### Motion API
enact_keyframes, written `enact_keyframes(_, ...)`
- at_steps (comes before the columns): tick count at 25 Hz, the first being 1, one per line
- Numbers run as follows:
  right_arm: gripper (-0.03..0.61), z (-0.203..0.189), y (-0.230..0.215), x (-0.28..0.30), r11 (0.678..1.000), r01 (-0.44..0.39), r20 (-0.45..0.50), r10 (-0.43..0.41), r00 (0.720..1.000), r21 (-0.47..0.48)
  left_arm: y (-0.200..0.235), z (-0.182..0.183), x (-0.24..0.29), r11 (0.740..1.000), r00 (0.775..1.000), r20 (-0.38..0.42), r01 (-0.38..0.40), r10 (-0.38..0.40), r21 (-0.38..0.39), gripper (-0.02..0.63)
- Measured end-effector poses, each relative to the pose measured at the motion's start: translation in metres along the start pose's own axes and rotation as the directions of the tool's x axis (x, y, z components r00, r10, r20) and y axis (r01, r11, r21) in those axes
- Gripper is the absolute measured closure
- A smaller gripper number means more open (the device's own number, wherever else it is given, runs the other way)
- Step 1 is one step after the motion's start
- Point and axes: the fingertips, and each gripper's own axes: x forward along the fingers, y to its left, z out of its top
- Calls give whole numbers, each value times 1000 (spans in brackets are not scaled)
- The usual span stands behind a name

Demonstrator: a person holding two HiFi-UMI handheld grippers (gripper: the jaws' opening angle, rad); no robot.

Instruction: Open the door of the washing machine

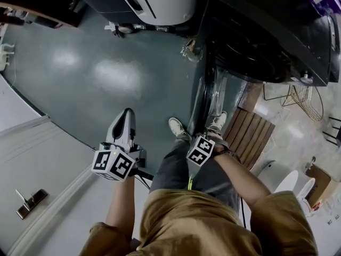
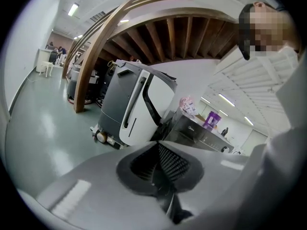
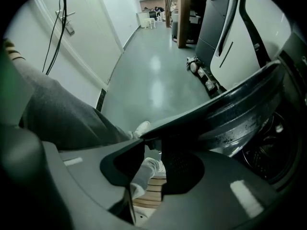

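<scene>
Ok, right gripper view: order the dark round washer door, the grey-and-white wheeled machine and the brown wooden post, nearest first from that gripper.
1. dark round washer door: held at the right gripper's jaw tips.
2. grey-and-white wheeled machine: upper right.
3. brown wooden post: top centre, beyond it.

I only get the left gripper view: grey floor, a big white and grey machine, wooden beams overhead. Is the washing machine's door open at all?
Observer: Yes. In the right gripper view the washing machine door stands swung out, with the dark drum exposed behind it.
Operator: What has hold of it?
Observer: The right gripper; the door's rim sits between its jaw tips, apparently clamped.
Operator: And the gripper I am looking through?
Observer: The head view shows the left gripper out over the floor, jaws together, well apart from the door.
</scene>
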Motion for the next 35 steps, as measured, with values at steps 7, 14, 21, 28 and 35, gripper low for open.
enact_keyframes(7, 466, 39, 11, 1, 997, -32, 35, 35, 999, -73, 15, 2, -6, 999, 1000, 6, -30, 30, -15, 554)
enact_keyframes(14, 466, 72, 11, 0, 993, -38, 61, 46, 997, -114, 29, 10, -9, 998, 998, 23, -54, 54, -34, 554)
enact_keyframes(21, 465, 110, -30, -1, 994, 20, 84, -11, 996, -107, 49, 10, -19, 995, 995, 53, -77, 81, -60, 554)
enact_keyframes(28, 466, 146, -53, 0, 987, 54, 97, -39, 994, -154, 63, 15, -29, 990, 991, 69, -111, 117, -88, 554)
enact_keyframes(35, 466, 189, -96, -4, 977, 137, 132, -116, 984, -166, 74, 22, -32, 986, 986, 90, -133, 142, -105, 554)
